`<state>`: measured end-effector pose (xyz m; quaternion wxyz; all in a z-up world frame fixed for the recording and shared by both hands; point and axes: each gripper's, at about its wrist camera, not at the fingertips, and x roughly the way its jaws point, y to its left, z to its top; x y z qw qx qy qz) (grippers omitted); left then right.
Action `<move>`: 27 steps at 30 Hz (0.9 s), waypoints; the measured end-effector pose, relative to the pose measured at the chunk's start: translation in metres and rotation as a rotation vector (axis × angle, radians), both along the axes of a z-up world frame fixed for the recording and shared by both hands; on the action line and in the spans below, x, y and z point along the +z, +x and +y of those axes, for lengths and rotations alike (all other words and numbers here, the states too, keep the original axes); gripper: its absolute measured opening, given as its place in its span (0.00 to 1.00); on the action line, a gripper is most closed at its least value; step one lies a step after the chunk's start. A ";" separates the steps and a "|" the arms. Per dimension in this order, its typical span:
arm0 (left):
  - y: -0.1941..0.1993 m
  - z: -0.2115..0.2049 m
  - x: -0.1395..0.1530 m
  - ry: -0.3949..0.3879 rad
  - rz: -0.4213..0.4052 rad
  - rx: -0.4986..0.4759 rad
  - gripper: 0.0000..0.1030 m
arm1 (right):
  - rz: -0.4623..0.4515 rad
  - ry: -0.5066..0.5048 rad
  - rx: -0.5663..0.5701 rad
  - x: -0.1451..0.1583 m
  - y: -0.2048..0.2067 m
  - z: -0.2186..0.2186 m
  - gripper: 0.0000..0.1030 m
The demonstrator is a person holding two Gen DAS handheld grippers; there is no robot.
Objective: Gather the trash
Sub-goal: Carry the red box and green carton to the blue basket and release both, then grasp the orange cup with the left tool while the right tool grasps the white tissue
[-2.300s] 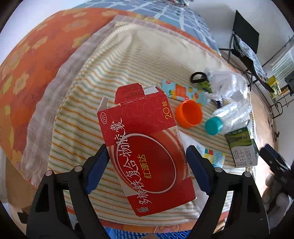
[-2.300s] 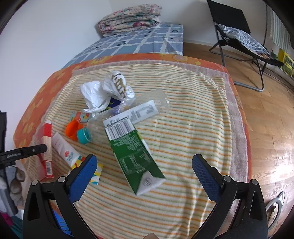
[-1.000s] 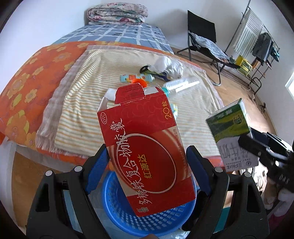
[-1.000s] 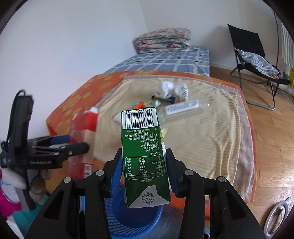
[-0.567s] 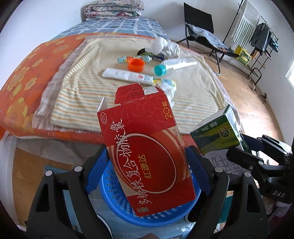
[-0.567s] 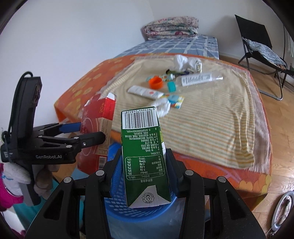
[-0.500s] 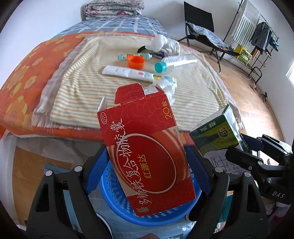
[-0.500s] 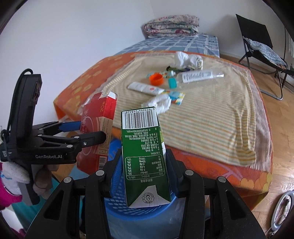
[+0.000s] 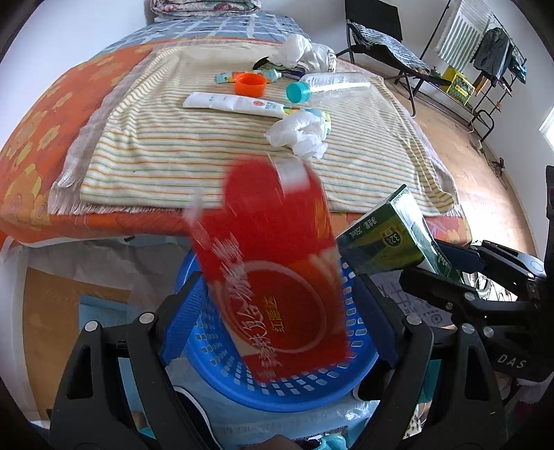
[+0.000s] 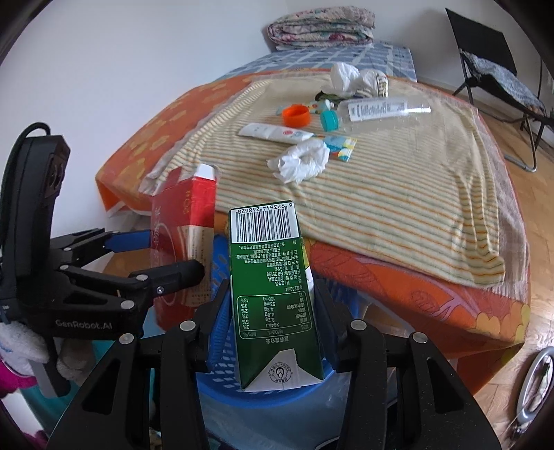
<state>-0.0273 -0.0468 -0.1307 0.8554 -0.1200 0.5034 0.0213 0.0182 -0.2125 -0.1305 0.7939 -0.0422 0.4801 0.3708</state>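
Note:
My left gripper (image 9: pixel 277 297) stands open over the blue basket (image 9: pixel 214 363). The red medicine box (image 9: pixel 273 277) is blurred between its jaws and is dropping toward the basket; it also shows in the right wrist view (image 10: pixel 183 239). My right gripper (image 10: pixel 273 311) is shut on the green milk carton (image 10: pixel 273 290) and holds it above the basket (image 10: pixel 277 391). The carton also shows at the right in the left wrist view (image 9: pixel 387 239).
On the striped blanket (image 9: pixel 207 138) lie a white tube (image 9: pixel 235 102), an orange cap (image 9: pixel 250 83), a clear bottle with a teal cap (image 9: pixel 329 83), crumpled tissue (image 9: pixel 301 133) and a white plastic bag (image 9: pixel 297 50). A black folding chair (image 9: pixel 381 31) stands behind.
My left gripper has opened and the red box has slipped loose, tilting and falling toward the basket. My right gripper still holds the green carton over the basket.

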 end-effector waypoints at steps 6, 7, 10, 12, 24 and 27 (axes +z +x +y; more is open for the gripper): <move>0.000 0.002 -0.002 -0.002 0.014 0.005 0.85 | 0.031 -0.013 -0.010 -0.006 0.003 0.001 0.44; 0.000 0.002 -0.003 -0.003 0.022 0.004 0.85 | 0.032 -0.015 -0.012 -0.006 0.003 0.001 0.44; 0.001 0.002 -0.005 -0.004 0.032 0.004 0.85 | 0.036 -0.018 -0.017 -0.007 0.005 0.001 0.44; 0.001 0.003 -0.005 -0.003 0.032 0.004 0.85 | 0.037 -0.017 -0.020 -0.007 0.005 0.000 0.44; 0.001 0.006 -0.002 -0.009 0.023 0.014 0.85 | 0.040 -0.023 -0.026 -0.005 0.006 0.001 0.45; 0.002 0.008 -0.002 -0.012 0.022 0.019 0.85 | 0.042 -0.022 -0.027 -0.005 0.007 0.001 0.45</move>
